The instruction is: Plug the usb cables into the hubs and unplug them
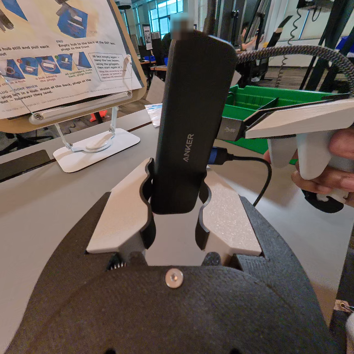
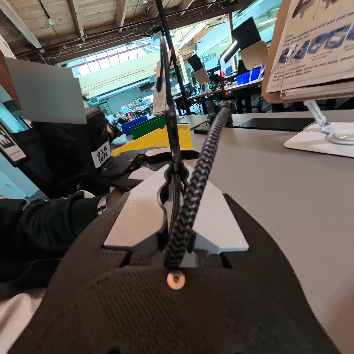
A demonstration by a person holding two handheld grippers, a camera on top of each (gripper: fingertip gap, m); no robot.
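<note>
My left gripper [image 1: 177,172] is shut on the lower end of a black USB hub [image 1: 191,115] and holds it upright above the table. My right gripper [image 1: 247,122] comes in from the right, shut on the silver plug [image 1: 229,129] of a braided cable [image 1: 287,51]. The plug's metal end meets the hub's right side; how deep it sits is hidden. Below it a blue-tipped plug [image 1: 216,156] on a thin black cable [image 1: 266,178] sits in the hub. In the right wrist view my right gripper [image 2: 176,168] faces the hub edge-on [image 2: 172,130], with the braided cable [image 2: 206,153] looping back.
An instruction sheet [image 1: 67,57] stands on a white-based stand [image 1: 95,147] at the left of the grey table [image 1: 57,191]. A green bin [image 1: 249,103] sits behind the hub. A yellow bin [image 2: 153,139] lies beside it. A person's hand [image 1: 325,183] holds the right gripper.
</note>
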